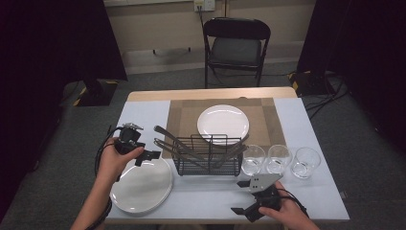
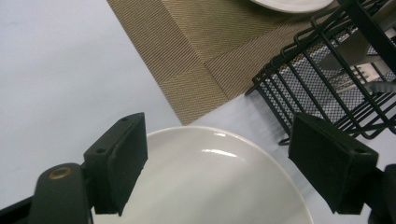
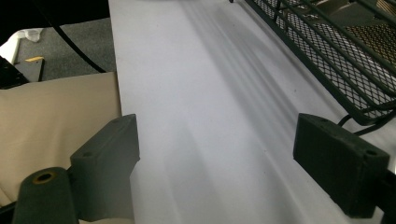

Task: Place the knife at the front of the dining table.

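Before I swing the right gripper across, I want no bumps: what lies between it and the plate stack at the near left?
Only bare white table lies between the right gripper and the plate stack in the high view.

Bare bench at six o'clock, passable. Blocked at centre by wire rack; three glasses crowd four o'clock, plate stack seven.

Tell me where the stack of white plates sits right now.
In the high view the stack of white plates lies at the table's near left corner, just left of the black wire rack, with the open left gripper over its far rim.
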